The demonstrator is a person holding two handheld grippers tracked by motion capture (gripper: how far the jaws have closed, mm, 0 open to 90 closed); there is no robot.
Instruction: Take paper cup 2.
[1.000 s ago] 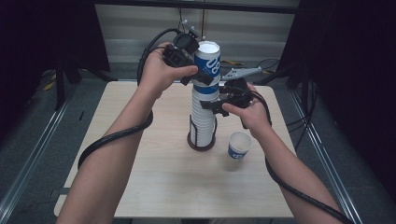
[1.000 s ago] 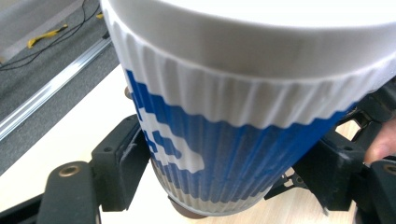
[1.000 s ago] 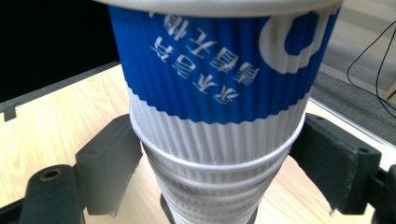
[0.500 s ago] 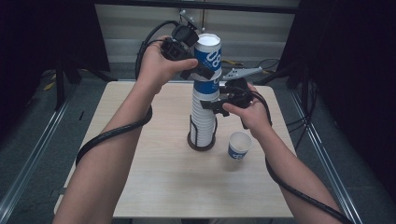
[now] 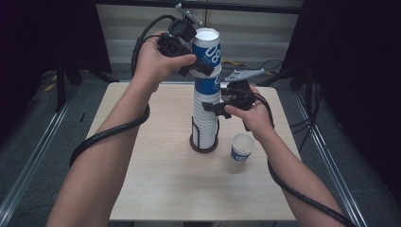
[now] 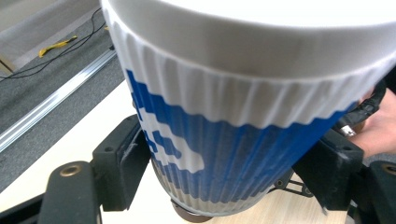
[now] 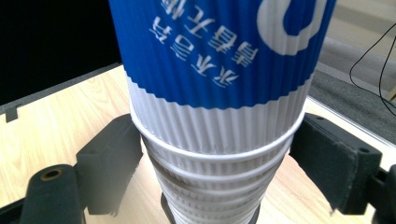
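High view: left gripper (image 5: 201,67) jaws clamp the top blue-and-white cup (image 5: 206,48), raised above the cup stack (image 5: 206,116) in its holder (image 5: 204,142) mid-bench. Right gripper (image 5: 213,107) jaws grip the stack's side. Single cup (image 5: 242,148) stands near-right of the holder.

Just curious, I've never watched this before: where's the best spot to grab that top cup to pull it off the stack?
Probably the ribbed wall just below the rim of the top cup, fingers closing level from opposite sides: it stands upright and tapers downward, so the wider top resists slipping.
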